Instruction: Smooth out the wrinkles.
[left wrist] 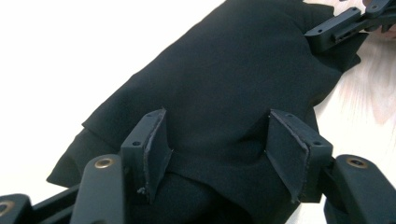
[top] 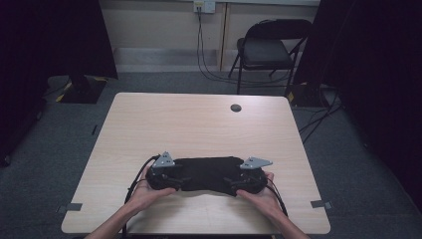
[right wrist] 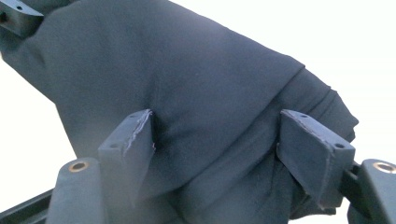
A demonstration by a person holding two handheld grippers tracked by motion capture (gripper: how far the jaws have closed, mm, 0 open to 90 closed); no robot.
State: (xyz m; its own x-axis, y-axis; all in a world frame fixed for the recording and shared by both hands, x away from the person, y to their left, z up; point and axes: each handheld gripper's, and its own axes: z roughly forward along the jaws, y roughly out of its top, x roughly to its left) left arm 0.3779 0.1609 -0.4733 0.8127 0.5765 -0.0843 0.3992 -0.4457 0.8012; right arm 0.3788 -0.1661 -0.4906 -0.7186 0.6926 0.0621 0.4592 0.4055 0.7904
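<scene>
Centrally, near the table's (top: 199,124) front edge, lies a black cloth (top: 206,174), folded flat on the pale wood-grain top. Left gripper (top: 180,180) rests at the cloth's left end, right gripper (top: 231,181) at its right end, each held in a hand entering from the front edge. Seen in the left gripper view, the left gripper (left wrist: 217,154) has its jaws spread wide, the cloth (left wrist: 224,84) lying between them, pads not pressing it. Likewise in the right gripper view, the right gripper (right wrist: 224,156) stands wide open over the cloth (right wrist: 187,79), gripping nothing. A round grommet (top: 236,108) sits near the table's far edge. Beyond the table are grey carpet, a black folding chair (top: 268,50), cables (top: 209,69) running from a wall outlet (top: 204,6), and dark curtains (top: 378,74) at both sides.
</scene>
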